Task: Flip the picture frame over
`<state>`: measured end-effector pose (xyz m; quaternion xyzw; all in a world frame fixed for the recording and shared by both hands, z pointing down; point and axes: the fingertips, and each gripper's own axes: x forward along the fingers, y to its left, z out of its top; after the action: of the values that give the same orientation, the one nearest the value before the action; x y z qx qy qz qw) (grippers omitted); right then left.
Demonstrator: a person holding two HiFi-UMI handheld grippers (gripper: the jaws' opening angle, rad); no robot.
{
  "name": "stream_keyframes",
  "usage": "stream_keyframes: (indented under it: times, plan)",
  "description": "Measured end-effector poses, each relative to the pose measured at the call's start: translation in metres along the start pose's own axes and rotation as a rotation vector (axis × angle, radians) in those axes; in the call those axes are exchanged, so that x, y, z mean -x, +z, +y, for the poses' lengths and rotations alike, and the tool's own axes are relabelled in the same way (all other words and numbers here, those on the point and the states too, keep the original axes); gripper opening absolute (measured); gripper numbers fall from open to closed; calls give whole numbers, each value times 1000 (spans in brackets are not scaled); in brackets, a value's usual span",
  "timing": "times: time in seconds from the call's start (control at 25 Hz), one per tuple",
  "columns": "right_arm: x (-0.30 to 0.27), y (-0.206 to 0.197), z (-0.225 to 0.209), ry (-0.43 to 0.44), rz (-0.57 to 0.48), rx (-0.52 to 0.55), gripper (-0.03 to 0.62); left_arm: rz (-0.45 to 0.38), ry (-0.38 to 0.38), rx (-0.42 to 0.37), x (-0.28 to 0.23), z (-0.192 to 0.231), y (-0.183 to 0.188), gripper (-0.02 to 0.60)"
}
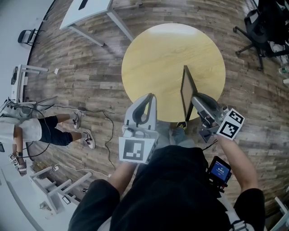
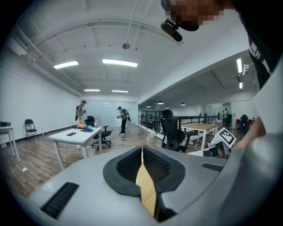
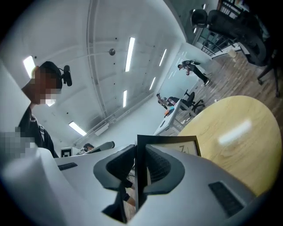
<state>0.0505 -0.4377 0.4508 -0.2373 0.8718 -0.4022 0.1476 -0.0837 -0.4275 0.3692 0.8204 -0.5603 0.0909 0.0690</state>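
Right fingers [image 3: 161, 167] clamp picture frame [image 1: 187, 91]; face mostly hidden.

Round wooden counter [image 1: 158, 58] | white table [image 1: 86, 11] upper left | black office chair [image 1: 262, 27] upper right | folding chair [image 1: 28, 36] by wall | cables [image 1: 108, 135] on plank floor [image 1: 81, 76] | bystander [image 1: 54, 128] at left

Left gripper [image 1: 150, 97] points forward, jaws together, empty. Right gripper [image 1: 195, 98] jaws clamp the picture frame [image 1: 187, 88] edge, roughly level.
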Motion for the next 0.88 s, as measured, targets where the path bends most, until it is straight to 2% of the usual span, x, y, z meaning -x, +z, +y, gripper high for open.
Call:
stream_keyframes:
  times: [0.28,0.4,0.52,0.72,0.88]
  plan:
    - [43,20,-28,-95,-109,-99,86,4,-34,-3,-12,-16,0,31]
    - [59,20,-40,-142,-124,-132,86,1,-44,2,-13,-19,0,31]
    - [70,5,-55,-205,-76,-134,86,7,-51,-4,-14,-22,0,31]
    - [80,-40,-92,-351,69,-135,84,2,-57,-9,-14,-25,-1,31]
    - [87,-66,-114,-425,142,-181,80,16,-51,-12,-11,-25,-2,31]
